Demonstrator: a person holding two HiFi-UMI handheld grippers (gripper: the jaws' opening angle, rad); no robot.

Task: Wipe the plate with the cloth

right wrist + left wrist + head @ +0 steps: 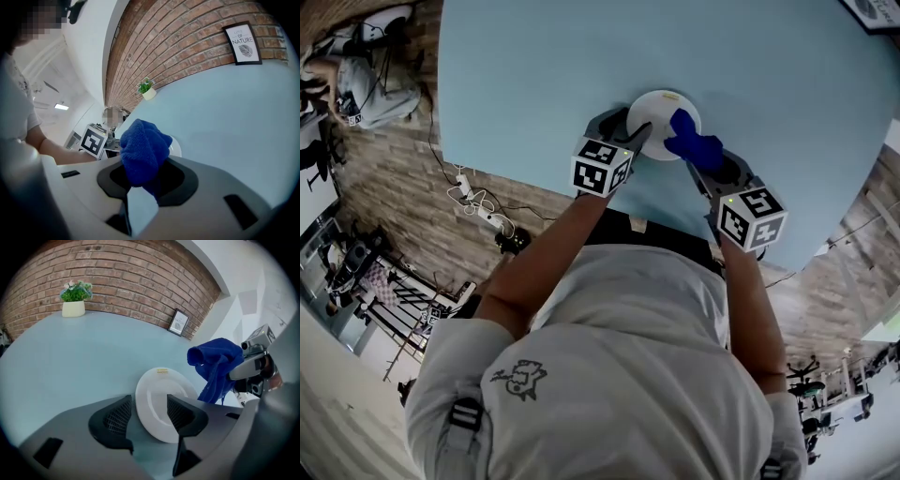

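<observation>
Straddling the rim of the white plate (157, 380), left gripper (147, 401) jaws stand wide, pads not pressing it; plate flat on pale blue table (70, 357). Right gripper (146, 180) clamps bunched blue cloth (143, 150), which sticks out past its tips over the plate's right edge, beside the left gripper.

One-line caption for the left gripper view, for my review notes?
Left gripper open at the white plate's rim on the blue table; right gripper holds the blue cloth beside it.
</observation>
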